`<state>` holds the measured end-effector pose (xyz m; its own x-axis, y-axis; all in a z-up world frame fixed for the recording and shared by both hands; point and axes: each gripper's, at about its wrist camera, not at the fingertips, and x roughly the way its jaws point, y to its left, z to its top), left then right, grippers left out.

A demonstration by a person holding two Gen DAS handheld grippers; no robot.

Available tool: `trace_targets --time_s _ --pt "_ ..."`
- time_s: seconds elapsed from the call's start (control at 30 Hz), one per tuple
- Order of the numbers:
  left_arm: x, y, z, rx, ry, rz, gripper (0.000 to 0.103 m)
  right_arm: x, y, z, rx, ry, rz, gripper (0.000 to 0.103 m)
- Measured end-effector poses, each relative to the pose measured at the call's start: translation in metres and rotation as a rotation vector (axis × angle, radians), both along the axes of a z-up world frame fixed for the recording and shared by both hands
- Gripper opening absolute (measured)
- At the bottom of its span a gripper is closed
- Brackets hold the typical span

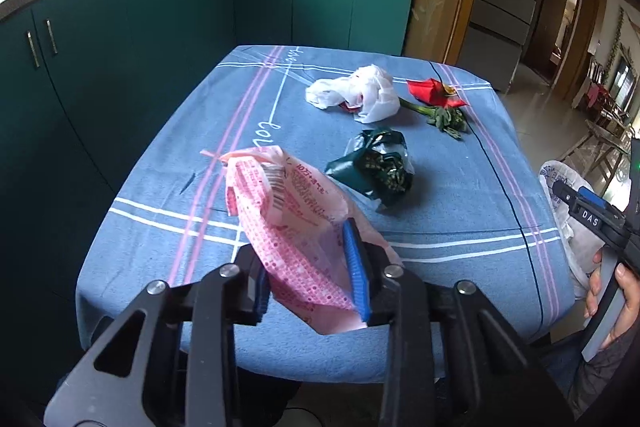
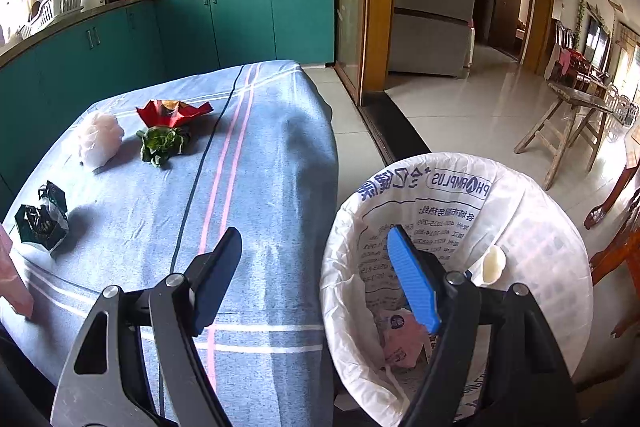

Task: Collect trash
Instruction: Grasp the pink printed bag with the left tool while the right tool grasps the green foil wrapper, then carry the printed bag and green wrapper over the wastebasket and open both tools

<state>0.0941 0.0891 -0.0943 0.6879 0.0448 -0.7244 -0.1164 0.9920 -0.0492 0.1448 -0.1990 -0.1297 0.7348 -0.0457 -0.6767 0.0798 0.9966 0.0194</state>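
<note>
The left gripper (image 1: 310, 267) is pinching the pink wrapper (image 1: 296, 219), its blue pads closed down on the lower half of the packet while the printed upper end is sticking up and forward beyond the fingertips, above the near part of the blue tablecloth (image 1: 168, 187). This looks like thin, crinkly film, probably feather-light and limp, so a firm bite across the body as it is getting now should be suiting it better than a nip at a loose corner, which could be slipping out. The right gripper (image 2: 316, 279) is hanging wide open and empty, its left finger over the cloth's edge and its right finger over the mouth of the lined trash bin (image 2: 540, 267), which is standing just off the table's right side with a few scraps already inside. Further ahead of the left fingers, the dark green wrapper (image 1: 376, 167), the white plastic bag (image 1: 360, 93), the red wrapper (image 1: 434, 91) and a leafy green sprig (image 1: 444, 117) are lying spread apart. The path rightward to the bin looks unobstructed, though the table edge is dropping away there.
</note>
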Motion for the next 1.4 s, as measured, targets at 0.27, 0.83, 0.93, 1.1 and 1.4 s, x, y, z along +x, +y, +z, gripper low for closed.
trace_targets --time_s 0.27,0.83,0.93,1.1,1.4 --pt "-0.012 0.008 0.009 0.003 -0.033 0.001 0.027 -0.002 0.012 -0.002 -0.020 -0.009 0.028 0.074" --pt "-0.031 0.056 0.026 -0.032 -0.115 0.099 0.027 0.035 0.226 0.036 0.095 0.079 0.643 0.083" --pt "-0.033 0.064 0.026 -0.016 -0.117 0.122 0.026 0.042 0.256 0.021 0.021 0.106 0.639 0.083" --pt "-0.031 0.071 0.025 -0.006 -0.123 0.137 0.026 0.049 0.267 -0.004 -0.027 0.152 0.593 0.076" --pt "-0.016 0.062 0.016 -0.005 -0.106 0.113 0.026 0.037 0.214 0.007 0.015 0.077 0.516 0.062"
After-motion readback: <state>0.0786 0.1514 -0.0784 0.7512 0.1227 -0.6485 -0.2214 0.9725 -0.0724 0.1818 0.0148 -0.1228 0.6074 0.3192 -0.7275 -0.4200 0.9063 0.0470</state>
